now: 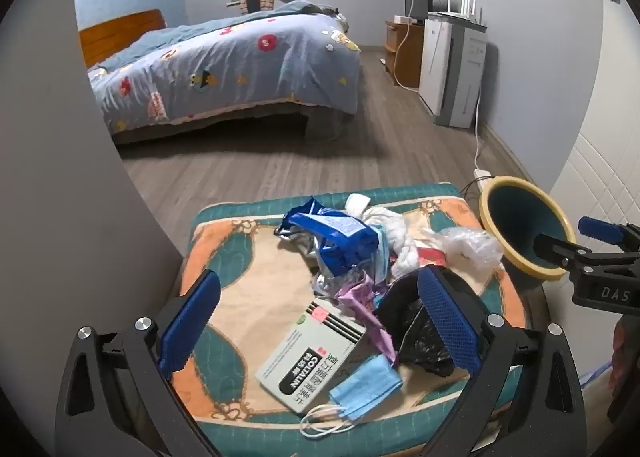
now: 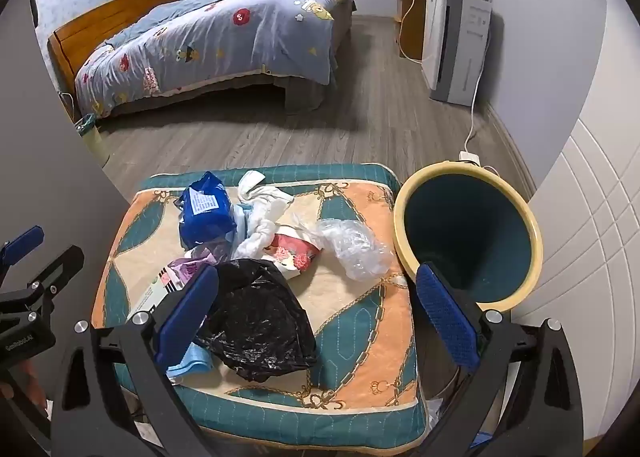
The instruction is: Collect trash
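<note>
A pile of trash lies on a patterned cushion (image 1: 248, 289): a blue wrapper (image 1: 336, 233), a white-and-black box (image 1: 312, 357), a blue face mask (image 1: 366, 387), a black plastic bag (image 2: 256, 321), clear plastic (image 2: 352, 249) and white cloth (image 2: 264, 217). A yellow-rimmed bin (image 2: 468, 237) stands right of the cushion (image 2: 360, 321), tilted toward me. My left gripper (image 1: 320, 321) is open and empty above the box. My right gripper (image 2: 320, 313) is open and empty above the black bag, its right finger by the bin (image 1: 524, 225).
A bed (image 1: 224, 69) with a blue quilt stands across the wooden floor. A white appliance (image 1: 452, 69) and a wooden cabinet with a monitor stand by the right wall. A power strip and cable (image 2: 470, 155) lie behind the bin. A grey wall edge is at the left.
</note>
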Tool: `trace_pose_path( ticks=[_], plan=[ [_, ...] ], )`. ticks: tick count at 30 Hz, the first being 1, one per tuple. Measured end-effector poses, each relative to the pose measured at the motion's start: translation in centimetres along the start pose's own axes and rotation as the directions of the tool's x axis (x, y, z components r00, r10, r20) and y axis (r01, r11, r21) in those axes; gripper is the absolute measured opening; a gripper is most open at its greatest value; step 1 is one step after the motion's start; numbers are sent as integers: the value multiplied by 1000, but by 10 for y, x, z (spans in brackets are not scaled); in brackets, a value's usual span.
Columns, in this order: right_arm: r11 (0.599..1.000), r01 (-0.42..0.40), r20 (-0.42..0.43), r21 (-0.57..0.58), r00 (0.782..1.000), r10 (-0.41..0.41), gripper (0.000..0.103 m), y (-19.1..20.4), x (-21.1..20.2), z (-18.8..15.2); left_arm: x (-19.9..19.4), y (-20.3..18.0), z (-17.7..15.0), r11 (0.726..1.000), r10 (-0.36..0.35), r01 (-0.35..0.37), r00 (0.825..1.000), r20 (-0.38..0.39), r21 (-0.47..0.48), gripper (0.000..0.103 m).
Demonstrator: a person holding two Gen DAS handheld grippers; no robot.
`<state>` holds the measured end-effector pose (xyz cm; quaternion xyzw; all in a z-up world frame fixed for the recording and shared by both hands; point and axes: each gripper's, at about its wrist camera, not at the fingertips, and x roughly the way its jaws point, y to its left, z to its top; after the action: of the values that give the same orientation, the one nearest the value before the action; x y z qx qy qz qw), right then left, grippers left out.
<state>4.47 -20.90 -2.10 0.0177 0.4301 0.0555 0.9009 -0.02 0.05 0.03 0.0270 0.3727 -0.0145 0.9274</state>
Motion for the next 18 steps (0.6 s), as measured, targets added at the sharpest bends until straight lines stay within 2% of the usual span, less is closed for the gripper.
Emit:
trace_pose_path(
  ticks=[18],
  plan=[
    [1000,23,-4,-16,1000,-23,97,6,5,-3,0,-4,-1,1000,7,-7,1000,-10,10,98]
  ],
)
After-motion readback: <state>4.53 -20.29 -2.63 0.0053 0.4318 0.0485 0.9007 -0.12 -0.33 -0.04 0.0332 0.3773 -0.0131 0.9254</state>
